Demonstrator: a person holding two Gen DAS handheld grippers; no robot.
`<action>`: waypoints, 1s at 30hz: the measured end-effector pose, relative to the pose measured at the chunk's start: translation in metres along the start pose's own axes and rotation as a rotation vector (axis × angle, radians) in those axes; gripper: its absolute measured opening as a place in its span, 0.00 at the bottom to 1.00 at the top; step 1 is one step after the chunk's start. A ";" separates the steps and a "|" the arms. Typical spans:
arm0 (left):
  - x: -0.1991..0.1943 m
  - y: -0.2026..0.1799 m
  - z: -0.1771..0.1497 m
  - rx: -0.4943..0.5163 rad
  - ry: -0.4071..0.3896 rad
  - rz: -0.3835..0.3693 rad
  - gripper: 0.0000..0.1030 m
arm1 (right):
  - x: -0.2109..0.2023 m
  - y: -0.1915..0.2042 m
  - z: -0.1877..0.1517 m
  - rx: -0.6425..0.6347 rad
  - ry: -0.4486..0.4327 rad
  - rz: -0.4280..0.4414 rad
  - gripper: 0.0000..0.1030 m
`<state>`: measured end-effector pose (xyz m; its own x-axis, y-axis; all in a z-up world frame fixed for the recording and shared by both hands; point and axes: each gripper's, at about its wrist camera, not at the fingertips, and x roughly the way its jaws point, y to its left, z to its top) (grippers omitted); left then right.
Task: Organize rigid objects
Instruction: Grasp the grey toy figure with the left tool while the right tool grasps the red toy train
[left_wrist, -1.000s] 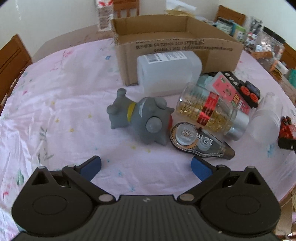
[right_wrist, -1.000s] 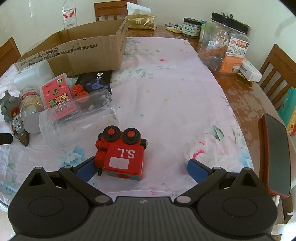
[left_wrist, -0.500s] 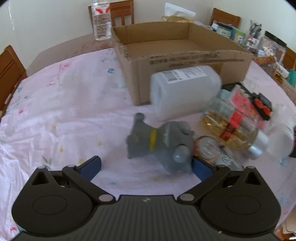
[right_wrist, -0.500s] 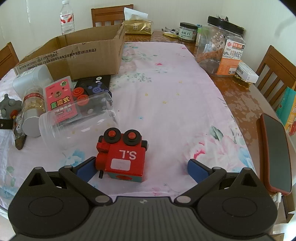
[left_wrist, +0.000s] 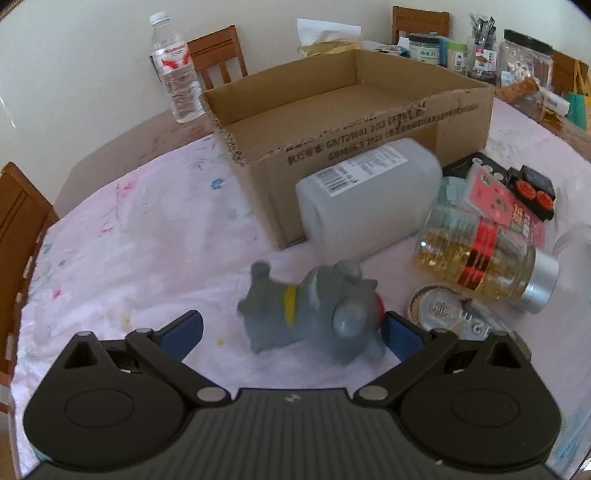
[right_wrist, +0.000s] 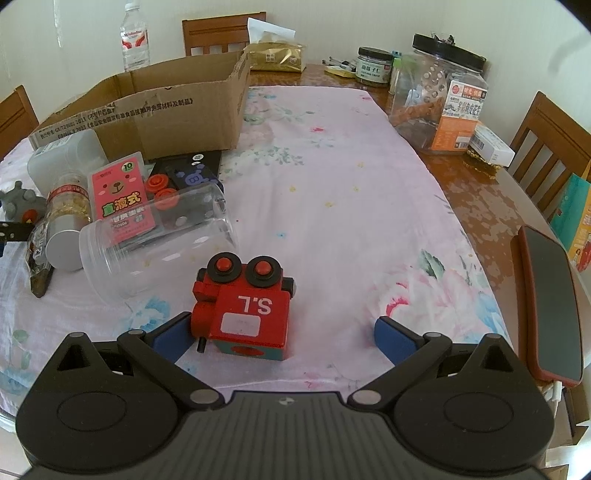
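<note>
Your left hand-held gripper (left_wrist: 291, 330) has its jaws wide and just been closing a little around the grey rubber toy (left_wrist: 314, 314); its right pad sits at the toy's head, the left pad clear of it. Open cloth lies at nine o'clock. At twelve o'clock, the cardboard box (left_wrist: 354, 122), printed "GB/T29601", blocks the way, a white container (left_wrist: 369, 199) against it.

Your right hand-held gripper (right_wrist: 284, 334) stands open around the red toy train (right_wrist: 243, 306) marked "S.L", which sits by the left pad. Bare floral cloth covers the desk (right_wrist: 351, 192) from twelve to three o'clock. A clear jar (right_wrist: 159, 243) lies at ten o'clock.
</note>
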<state>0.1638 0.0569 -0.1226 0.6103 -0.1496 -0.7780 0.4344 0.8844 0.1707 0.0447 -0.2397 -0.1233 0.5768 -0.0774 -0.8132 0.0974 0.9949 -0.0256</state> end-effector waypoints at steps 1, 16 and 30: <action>0.000 0.001 0.001 -0.007 0.001 -0.015 0.90 | 0.000 0.000 0.000 0.000 0.001 0.000 1.00; -0.004 0.006 -0.006 -0.129 -0.005 -0.016 0.72 | 0.001 0.020 0.005 -0.018 0.032 0.014 1.00; -0.003 0.005 -0.005 -0.160 -0.004 0.010 0.73 | -0.006 0.025 0.012 -0.001 -0.003 -0.006 0.59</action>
<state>0.1608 0.0640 -0.1231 0.6170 -0.1419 -0.7741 0.3175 0.9449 0.0799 0.0537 -0.2148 -0.1124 0.5789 -0.0837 -0.8111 0.1003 0.9945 -0.0310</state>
